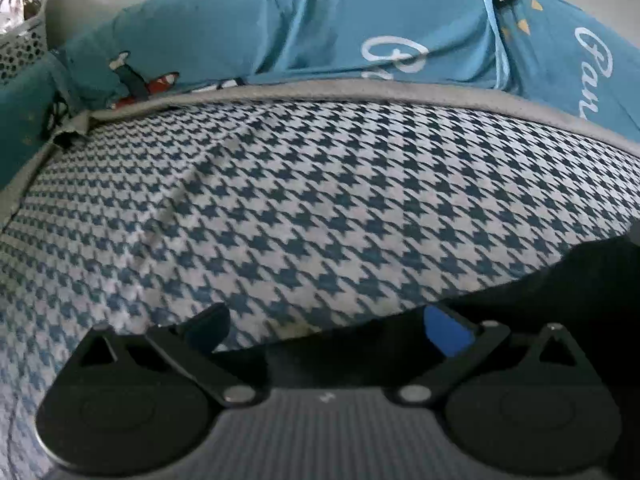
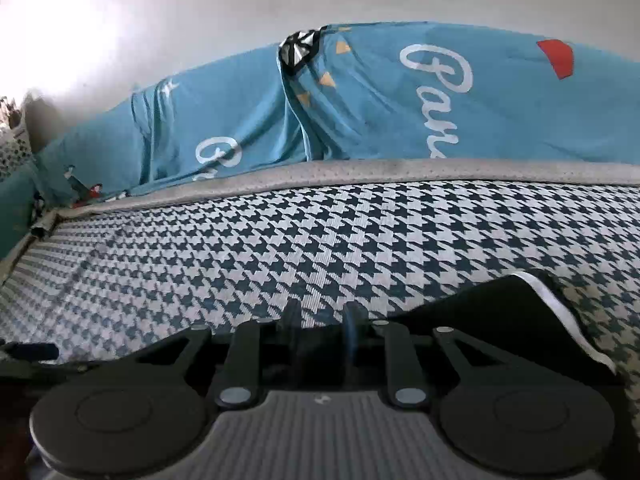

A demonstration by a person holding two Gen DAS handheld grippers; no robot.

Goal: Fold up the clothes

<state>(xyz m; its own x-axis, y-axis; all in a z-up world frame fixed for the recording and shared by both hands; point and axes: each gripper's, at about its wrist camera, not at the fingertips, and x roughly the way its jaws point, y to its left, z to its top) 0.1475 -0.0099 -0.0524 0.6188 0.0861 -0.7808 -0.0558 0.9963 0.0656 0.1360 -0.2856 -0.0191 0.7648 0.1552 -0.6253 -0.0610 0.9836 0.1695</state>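
Note:
A black garment (image 1: 560, 280) lies on the houndstooth cover (image 1: 320, 180) at the lower right of the left wrist view. Its edge runs under my left gripper (image 1: 328, 330). That gripper is open wide: its blue-padded finger (image 1: 446, 332) is over the black cloth and the other finger is over the cover. In the right wrist view the same black garment (image 2: 500, 308), with a white trim (image 2: 560, 312), bulges up just right of my right gripper (image 2: 323, 322). Those fingers stand close together, and dark cloth is pinched low between them.
A teal printed blanket (image 1: 320, 32) (image 2: 400, 100) is heaped along the far side, behind a grey piped edge (image 2: 400, 172). A perforated basket (image 1: 20, 48) stands at the far left. A pale wall (image 2: 160, 20) rises behind. The houndstooth cover (image 2: 240, 248) stretches ahead.

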